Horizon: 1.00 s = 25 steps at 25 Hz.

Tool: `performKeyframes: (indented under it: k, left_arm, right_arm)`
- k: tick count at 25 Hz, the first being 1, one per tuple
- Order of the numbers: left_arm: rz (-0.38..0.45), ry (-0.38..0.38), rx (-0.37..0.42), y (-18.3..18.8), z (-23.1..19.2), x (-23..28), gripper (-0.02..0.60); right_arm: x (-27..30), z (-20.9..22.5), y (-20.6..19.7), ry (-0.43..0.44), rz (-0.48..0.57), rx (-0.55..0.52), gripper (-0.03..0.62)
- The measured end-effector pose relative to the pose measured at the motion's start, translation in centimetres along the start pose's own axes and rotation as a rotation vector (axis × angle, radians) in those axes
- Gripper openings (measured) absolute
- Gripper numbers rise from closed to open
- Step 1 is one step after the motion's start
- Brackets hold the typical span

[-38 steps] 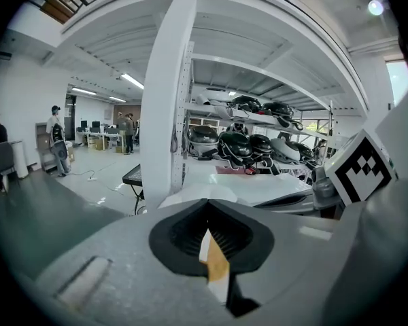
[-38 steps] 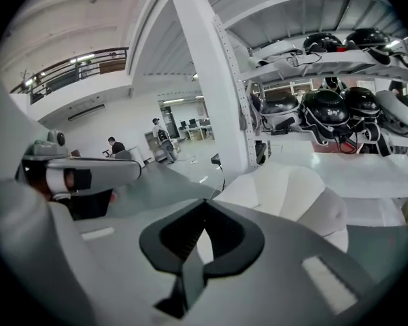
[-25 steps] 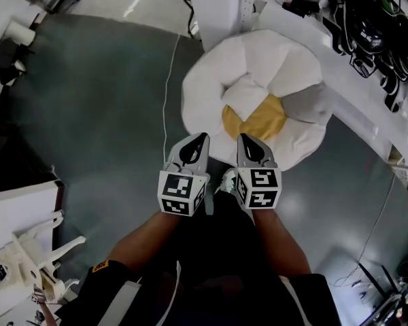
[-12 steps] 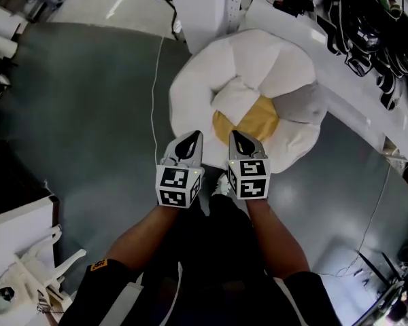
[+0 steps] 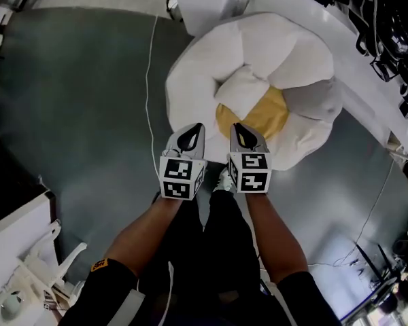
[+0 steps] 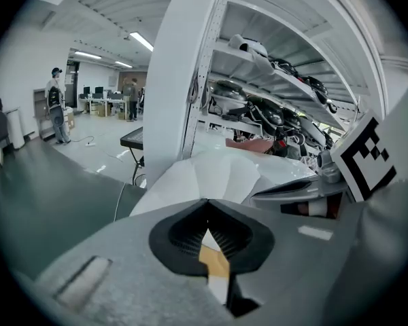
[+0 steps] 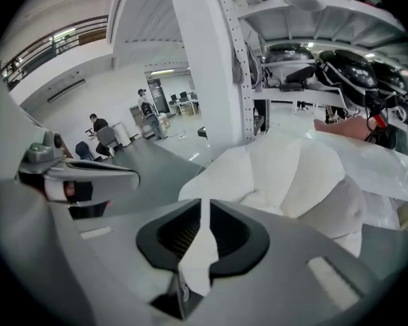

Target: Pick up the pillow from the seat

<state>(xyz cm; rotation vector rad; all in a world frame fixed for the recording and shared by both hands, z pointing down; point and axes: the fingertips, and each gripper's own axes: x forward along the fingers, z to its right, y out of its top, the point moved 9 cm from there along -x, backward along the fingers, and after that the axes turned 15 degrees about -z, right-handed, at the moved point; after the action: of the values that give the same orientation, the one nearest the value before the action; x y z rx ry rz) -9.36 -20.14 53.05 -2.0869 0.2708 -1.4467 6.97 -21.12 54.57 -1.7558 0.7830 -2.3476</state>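
A white flower-shaped seat [image 5: 190, 80] with a yellow centre [image 5: 262, 114] lies on the grey floor. A white pillow [image 5: 241, 90] rests on it, partly over the yellow. My left gripper [image 5: 190, 132] and right gripper [image 5: 243, 129] hang side by side above the seat's near edge, pointing down at it. The left gripper [image 6: 207, 208] is shut and empty, with the seat [image 6: 211, 172] ahead of it. The right gripper [image 7: 202, 206] has just been opening: a thin slit shows between its jaws, with nothing in it. Beyond it lies the seat [image 7: 292, 165].
A white shelf rack [image 5: 367, 94] full of gear runs along the right, with its post [image 5: 204, 5] just behind the seat. A thin cable [image 5: 148, 80] trails over the floor at the left. White furniture [image 5: 20, 243] stands at bottom left. The person's shoe [image 5: 224, 179] is below the grippers.
Both grippers have sunk together toward the seat's near edge, still side by side. The seat now looks larger and closer to them.
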Motion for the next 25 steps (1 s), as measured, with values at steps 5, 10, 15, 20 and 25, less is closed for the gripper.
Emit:
performKeyframes:
  k: [5, 10, 15, 20, 25]
  left_arm:
    - [-0.044, -0.015, 0.009, -0.8, -2.1, 5.1, 0.002]
    - [-0.081, -0.034, 0.022, -2.0, -3.5, 10.6, 0.002]
    - [-0.113, -0.049, 0.043, -3.7, -4.6, 15.0, 0.003]
    - [-0.137, -0.041, 0.063, -6.4, -5.8, 20.1, 0.002]
    - [-0.15, -0.041, 0.074, -8.2, -6.4, 24.7, 0.002]
  right_arm:
    - [5.4, 1.8, -1.1, -0.012, -0.042, 0.048, 0.066]
    - [10.8, 4.5, -2.8, -0.039, -0.081, 0.089, 0.118]
    - [15.4, 6.9, -5.5, -0.067, -0.107, 0.141, 0.138]
    - [20.2, 9.0, -8.5, -0.092, -0.127, 0.174, 0.141]
    - [24.2, 10.9, -10.7, -0.113, -0.134, 0.191, 0.157]
